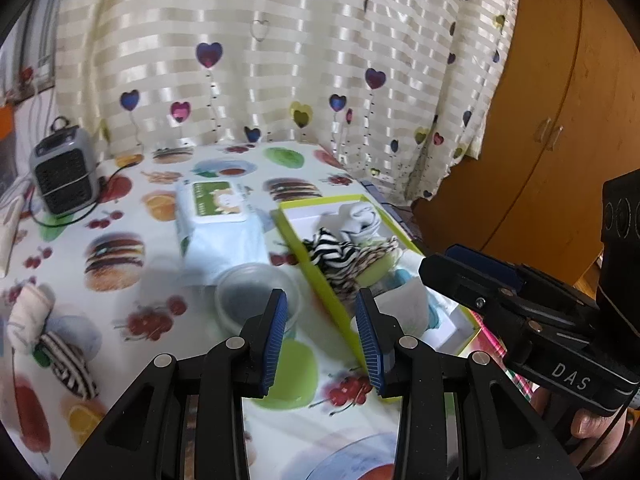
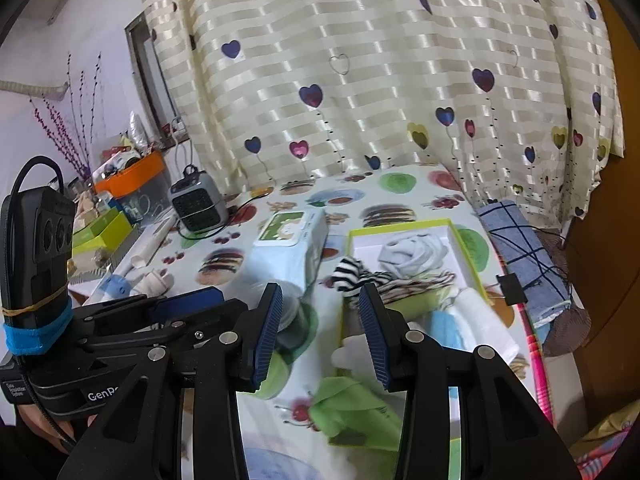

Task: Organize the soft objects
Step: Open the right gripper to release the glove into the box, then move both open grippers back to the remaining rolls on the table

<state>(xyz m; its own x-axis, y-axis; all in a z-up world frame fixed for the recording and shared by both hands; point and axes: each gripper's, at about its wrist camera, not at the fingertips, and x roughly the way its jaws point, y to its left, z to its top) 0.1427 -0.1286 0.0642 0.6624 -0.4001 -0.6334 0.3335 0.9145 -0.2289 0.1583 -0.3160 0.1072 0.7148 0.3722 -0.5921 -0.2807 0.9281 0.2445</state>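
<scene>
Socks (image 1: 340,252) fill green box (image 1: 320,280), grippers empty.

The letters "DAS" are printed in pale type on the black body of the right gripper (image 1: 472,280), seen from the left wrist view. On the black body of the left gripper (image 2: 184,300), seen from the right wrist view, "GenR" can be read in white before the word is cut off by a finger arm; a small white label lower on that body is too small to be read. The green label on the wet wipes pack (image 2: 294,236) carries print that is blurred and cannot be read.
</scene>
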